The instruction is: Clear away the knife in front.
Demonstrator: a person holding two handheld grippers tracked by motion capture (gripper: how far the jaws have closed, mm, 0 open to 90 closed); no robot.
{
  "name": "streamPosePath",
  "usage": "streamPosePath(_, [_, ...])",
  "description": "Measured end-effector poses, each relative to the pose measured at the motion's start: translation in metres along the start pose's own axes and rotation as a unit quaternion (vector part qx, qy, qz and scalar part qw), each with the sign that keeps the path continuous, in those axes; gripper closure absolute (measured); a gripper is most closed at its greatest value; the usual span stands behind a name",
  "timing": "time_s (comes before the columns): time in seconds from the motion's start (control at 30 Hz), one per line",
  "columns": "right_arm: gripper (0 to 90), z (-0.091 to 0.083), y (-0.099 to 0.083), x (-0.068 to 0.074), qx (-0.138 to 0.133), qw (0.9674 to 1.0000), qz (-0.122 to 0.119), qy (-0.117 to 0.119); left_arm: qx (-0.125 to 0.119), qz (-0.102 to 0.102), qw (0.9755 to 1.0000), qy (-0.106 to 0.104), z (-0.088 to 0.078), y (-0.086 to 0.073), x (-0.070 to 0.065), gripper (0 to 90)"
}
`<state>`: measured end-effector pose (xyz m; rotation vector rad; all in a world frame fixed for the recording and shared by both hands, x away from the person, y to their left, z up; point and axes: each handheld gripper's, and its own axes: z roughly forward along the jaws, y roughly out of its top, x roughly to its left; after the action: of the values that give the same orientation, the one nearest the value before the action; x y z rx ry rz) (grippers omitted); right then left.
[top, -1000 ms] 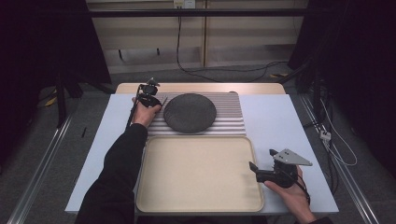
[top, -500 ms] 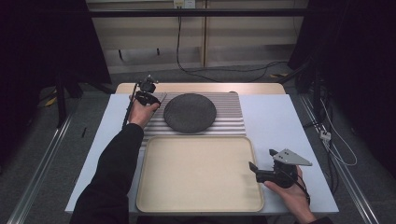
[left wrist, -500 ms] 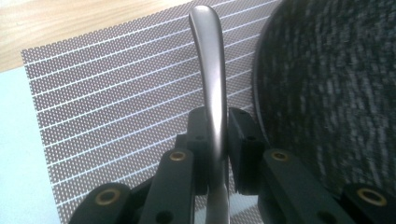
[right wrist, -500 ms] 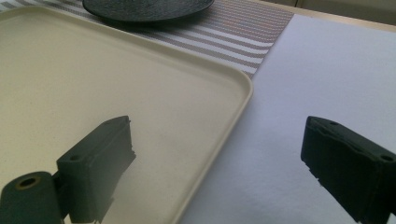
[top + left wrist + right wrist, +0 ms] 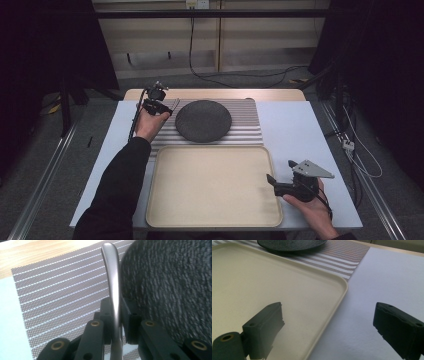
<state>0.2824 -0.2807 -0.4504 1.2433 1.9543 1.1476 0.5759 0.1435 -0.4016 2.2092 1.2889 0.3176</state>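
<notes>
My left gripper [image 5: 161, 106] is at the left end of the striped mat [image 5: 245, 125], just left of the round dark plate [image 5: 203, 120]. It is shut on a slim metal utensil [image 5: 111, 277]. The left gripper view shows the handle rising between the pads [image 5: 106, 315], over the mat [image 5: 57, 295] and beside the plate [image 5: 170, 285]. The utensil's other end is hidden. My right gripper [image 5: 280, 172] is open at the right rim of the beige tray [image 5: 210, 185]. In the right gripper view its jaws [image 5: 328, 315] straddle the tray's rim [image 5: 342, 290] with nothing between them.
The tray [image 5: 249, 277] lies bare at the table's front, with the mat [image 5: 342, 255] and plate [image 5: 292, 243] behind it. A pale tabletop [image 5: 300, 130] extends to the right of both. A wooden strip [image 5: 215, 94] runs along the table's back edge.
My left hand has lifted slightly with the utensil held in its jaws. The right hand has stayed still.
</notes>
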Motion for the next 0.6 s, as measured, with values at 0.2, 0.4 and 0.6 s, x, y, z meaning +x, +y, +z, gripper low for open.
streamPosePath(0.2, [9.1,-0.001,0.000,0.001,0.000,1.0000,-0.001,-0.002,-0.006,0.007,0.9999,-0.006,-0.013,-0.003,-0.005,79.9])
streamPosePath(0.4, [9.1,-0.001,0.000,0.001,0.000,1.0000,-0.001,-0.004,-0.012,0.015,0.9998,-0.009,-0.024,-0.006,-0.014,79.9])
streamPosePath(0.6, [9.1,-0.002,0.000,0.002,0.001,1.0000,-0.002,-0.004,-0.018,0.026,0.9994,-0.012,-0.031,-0.013,-0.023,79.9])
